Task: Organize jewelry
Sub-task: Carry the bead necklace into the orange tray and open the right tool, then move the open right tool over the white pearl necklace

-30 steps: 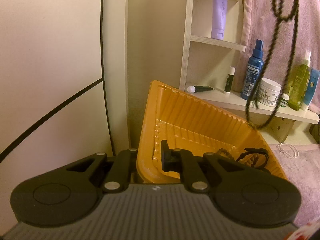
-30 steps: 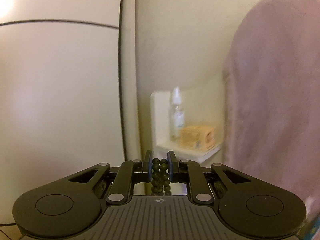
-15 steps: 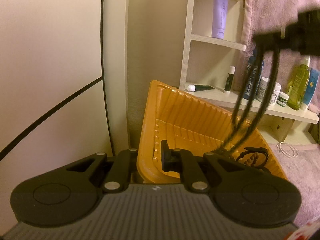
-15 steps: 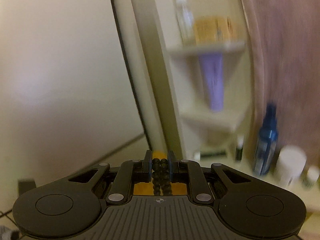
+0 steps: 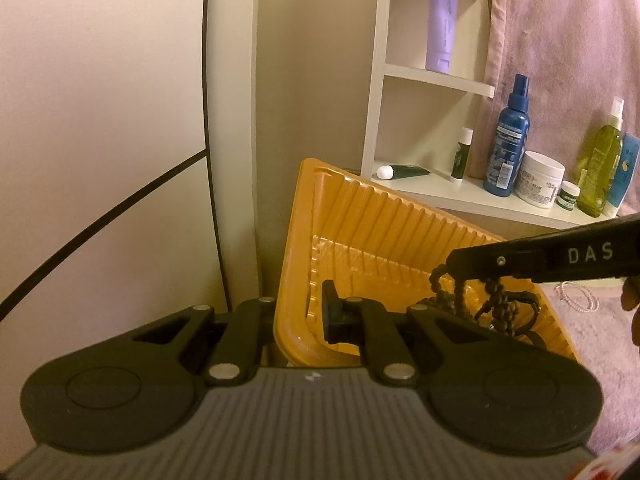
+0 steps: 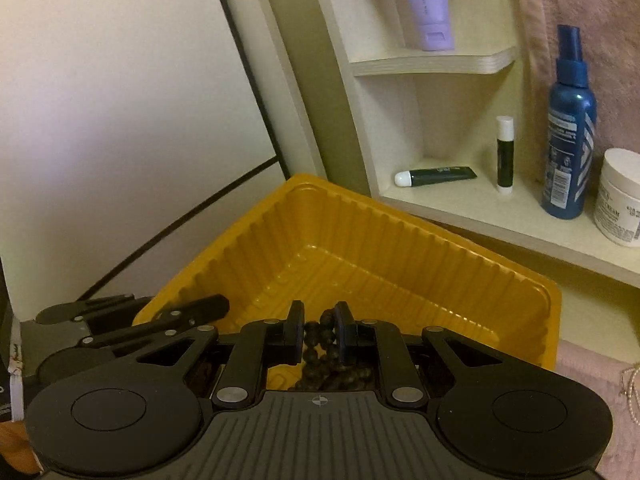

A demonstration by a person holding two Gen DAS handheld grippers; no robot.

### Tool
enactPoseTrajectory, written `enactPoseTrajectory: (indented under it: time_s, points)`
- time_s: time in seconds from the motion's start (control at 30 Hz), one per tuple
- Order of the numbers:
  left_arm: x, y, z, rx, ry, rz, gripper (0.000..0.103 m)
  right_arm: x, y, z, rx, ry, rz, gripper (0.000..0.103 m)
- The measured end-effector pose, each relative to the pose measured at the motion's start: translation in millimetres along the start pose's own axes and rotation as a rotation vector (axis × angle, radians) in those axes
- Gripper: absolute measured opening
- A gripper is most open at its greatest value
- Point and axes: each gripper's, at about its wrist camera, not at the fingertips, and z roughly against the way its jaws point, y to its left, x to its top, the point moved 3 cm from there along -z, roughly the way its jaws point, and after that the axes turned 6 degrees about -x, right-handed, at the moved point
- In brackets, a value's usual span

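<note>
The left tool (image 5: 299, 316) is clamped on the near wall of the yellow tray (image 5: 384, 240): one finger (image 5: 332, 316) is inside the tray, the other is outside and hidden behind the wall. The tray leans, with its far corner against the wall.

The right tool (image 6: 318, 330) is low over the tray, and its fingers stand a little apart with the dark bead necklace (image 6: 320, 356) between them; whether they press the beads I cannot tell. In the left wrist view this tool (image 5: 452, 262) comes from the right, and white letters "DAS" can be read on its side. The necklace (image 5: 460, 300) hangs from its tip in loops and piles up in the tray just below, beside a dark bracelet (image 5: 524, 308).

Right of the tray, a pearl strand (image 5: 576, 296) lies on pink cloth (image 5: 600, 320).

Farther, the white shelf (image 6: 472, 208) carries a dark green tube (image 6: 436, 176), a lip balm stick (image 6: 505, 154), a blue spray bottle (image 6: 568, 136) and a white jar (image 6: 620, 200) with the word "CREAM". One shelf higher stands a lilac tube (image 6: 424, 0).
</note>
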Motion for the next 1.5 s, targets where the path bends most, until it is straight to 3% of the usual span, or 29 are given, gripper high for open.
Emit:
enactPoseTrajectory:
  time_s: [0.03,0.07,0.13,0.17,0.67,1.1,1.27,1.5]
  points:
    - [-0.5,0.3,-0.1,0.0,0.001,-0.001,0.01,0.0,0.7,0.6,-0.007,0.0,0.009,0.023]
    - [-0.4,0.1,-0.6,0.001,0.002,-0.001,0.01,-0.4,2.4,2.0,-0.015,-0.001,0.021,0.04]
    - [0.1,0.3,-2.2,0.003,0.005,0.001,0.01,-1.1,3.7,3.3,-0.028,-0.027,0.035,0.06]
    - [0.2,0.5,-2.5,0.004,0.006,0.001,0.01,-1.0,4.1,5.9,-0.028,-0.034,0.037,0.061]
    - [-1.2,0.8,-6.0,0.023,0.024,-0.004,0.01,-47.0,-44.4,48.1,-0.11,-0.011,-0.086,0.062]
    - [-0.8,-0.6,-10.2,0.051,0.036,-0.02,0.01,-105.9,-160.8,109.6,-0.368,0.015,-0.221,0.062]
    - [-1.2,-2.1,-10.7,0.055,0.035,-0.022,0.01,-112.7,-199.3,110.6,-0.431,0.007,-0.237,0.062]
    - [-1.8,-1.8,-12.0,0.063,0.039,-0.02,0.01,-108.7,-232.8,90.9,-0.444,-0.021,-0.247,0.062]
